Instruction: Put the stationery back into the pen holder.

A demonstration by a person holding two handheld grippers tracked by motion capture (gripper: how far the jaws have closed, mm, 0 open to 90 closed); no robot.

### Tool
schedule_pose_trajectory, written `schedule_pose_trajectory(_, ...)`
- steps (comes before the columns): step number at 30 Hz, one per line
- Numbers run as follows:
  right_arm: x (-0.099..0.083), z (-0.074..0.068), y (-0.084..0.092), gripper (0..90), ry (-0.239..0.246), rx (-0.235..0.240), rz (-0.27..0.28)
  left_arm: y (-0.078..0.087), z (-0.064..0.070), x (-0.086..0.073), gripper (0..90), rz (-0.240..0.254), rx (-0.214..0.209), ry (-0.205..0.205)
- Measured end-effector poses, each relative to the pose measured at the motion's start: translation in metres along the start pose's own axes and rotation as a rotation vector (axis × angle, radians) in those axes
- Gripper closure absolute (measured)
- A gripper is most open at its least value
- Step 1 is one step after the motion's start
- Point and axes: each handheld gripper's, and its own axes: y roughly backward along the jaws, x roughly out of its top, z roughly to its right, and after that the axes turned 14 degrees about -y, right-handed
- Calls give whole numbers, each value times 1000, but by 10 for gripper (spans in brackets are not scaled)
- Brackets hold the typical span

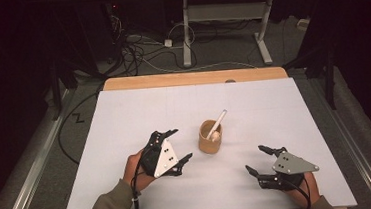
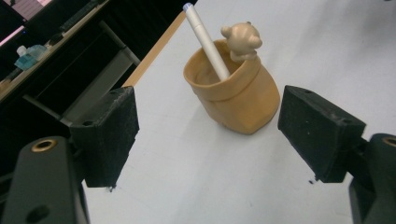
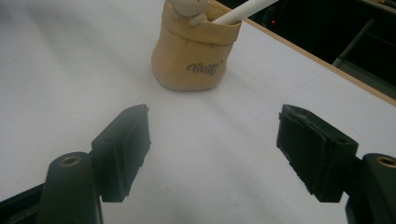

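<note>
A tan sack-shaped pen holder (image 1: 209,137) stands upright near the middle of the white-covered bench (image 1: 124,119), a little nearer the near edge than the far one. A white pen (image 1: 218,123) leans in it, its upper end tilted toward the far right, and a small pale bear figure (image 1: 215,135) sits on the holder's rim at its right side. In the right gripper view the holder's front carries a short printed word that is too small to read with certainty

The left claw (image 1: 176,146) lies just left of the pen holder, held by the person's left hand (image 1: 134,169), with a grey three-cornered plate on top. Its jaws stand wide apart with nothing between them; in the left gripper view the pen holder (image 2: 232,91) sits beyond and between the two black pads, clear of both, with the pen (image 2: 205,39) and the bear figure (image 2: 241,41) at its rim

The right claw (image 1: 256,159) rests near the right of the near edge, held by the person's right hand (image 1: 308,189), well apart from the pen holder and pointing left toward it. Its jaws are also spread wide and grip nothing; in the right gripper view only bare white bench (image 3: 70,74) lies between the pads, with the pen holder (image 3: 194,53) farther off

Beyond the bench's far wooden edge, the floor shows tangled cables (image 1: 139,50) and a white desk frame (image 1: 227,26)
</note>
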Motion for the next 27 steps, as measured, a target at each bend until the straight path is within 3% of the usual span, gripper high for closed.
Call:
schedule_pose_trajectory(12,0,-1,-1,262,8,2,-3,9,8,-13,195,-27,0,5)
schedule_pose_trajectory(17,0,-1,-1,263,9,1,-5,11,10,-23,195,-20,-13,32)
schedule_pose_trajectory(27,-1,-2,-2,263,10,3,-8,18,18,-43,195,-52,-30,53)
